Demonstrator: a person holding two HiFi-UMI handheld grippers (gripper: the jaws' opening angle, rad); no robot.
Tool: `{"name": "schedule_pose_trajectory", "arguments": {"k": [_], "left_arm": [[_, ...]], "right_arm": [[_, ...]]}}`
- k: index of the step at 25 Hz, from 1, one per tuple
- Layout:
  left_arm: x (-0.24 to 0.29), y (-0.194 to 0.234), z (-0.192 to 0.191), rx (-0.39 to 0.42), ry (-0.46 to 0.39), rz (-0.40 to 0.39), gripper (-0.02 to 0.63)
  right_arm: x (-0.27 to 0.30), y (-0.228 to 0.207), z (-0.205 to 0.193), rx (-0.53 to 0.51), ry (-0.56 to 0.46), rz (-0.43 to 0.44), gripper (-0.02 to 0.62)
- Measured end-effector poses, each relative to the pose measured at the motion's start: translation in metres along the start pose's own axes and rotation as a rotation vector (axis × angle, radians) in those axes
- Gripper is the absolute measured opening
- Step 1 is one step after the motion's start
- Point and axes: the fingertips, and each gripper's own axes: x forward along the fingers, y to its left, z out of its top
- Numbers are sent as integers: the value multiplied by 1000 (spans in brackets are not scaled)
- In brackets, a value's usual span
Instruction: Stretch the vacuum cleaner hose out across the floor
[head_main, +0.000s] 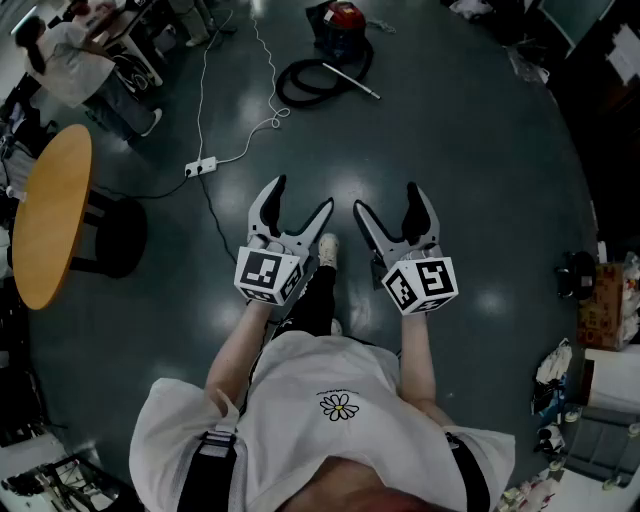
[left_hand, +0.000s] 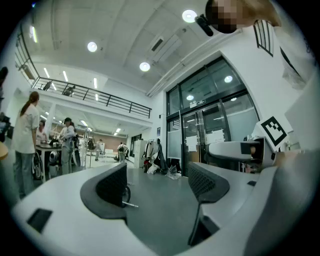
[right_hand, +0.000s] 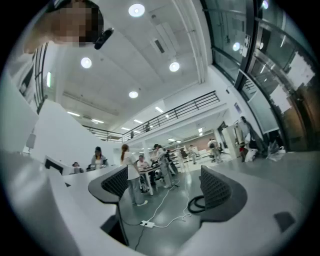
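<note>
Left gripper (head_main: 303, 194) and right gripper (head_main: 387, 197) sit side by side, jaws wide open, holding nothing. Far ahead on the floor, well away from both, the black hose (head_main: 297, 98) lies curled beside the red vacuum cleaner (head_main: 343, 17)

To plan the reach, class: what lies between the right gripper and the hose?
Bare floor, in the head view, between right gripper and hose; the white cable lies left of it.
</note>
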Motion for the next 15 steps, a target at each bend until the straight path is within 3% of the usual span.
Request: {"name": "schedule_pose_trajectory", "arguments": {"k": [3,7,8,10,11,13,14,15], "left_arm": [[58,36,3,61,-35,6,365],[131,87,2,-30,-52,7,364],[148,99,5,-54,-62,6,364],[179,121,12,-71,-81,13,358],[194,135,14,-58,-82,34,302],[222,170,13,-8,-59,101,42],[236,185,11,7,-43,123,6],[250,198,9,6,-30,128,6]], "right_arm": [[58,-26,-2,41,-37,116,443],[134,-63,3,185,-37,188,442],[152,-71,4,191,-8,193,442],[185,-89,6,105,51,160,438],[201,-101,5,29,78,117,401],[233,-126,3,-75,112,17,101],[249,-139,2,-72,120,-13,15],[265,-151,0,-41,130,-24,14]]}}
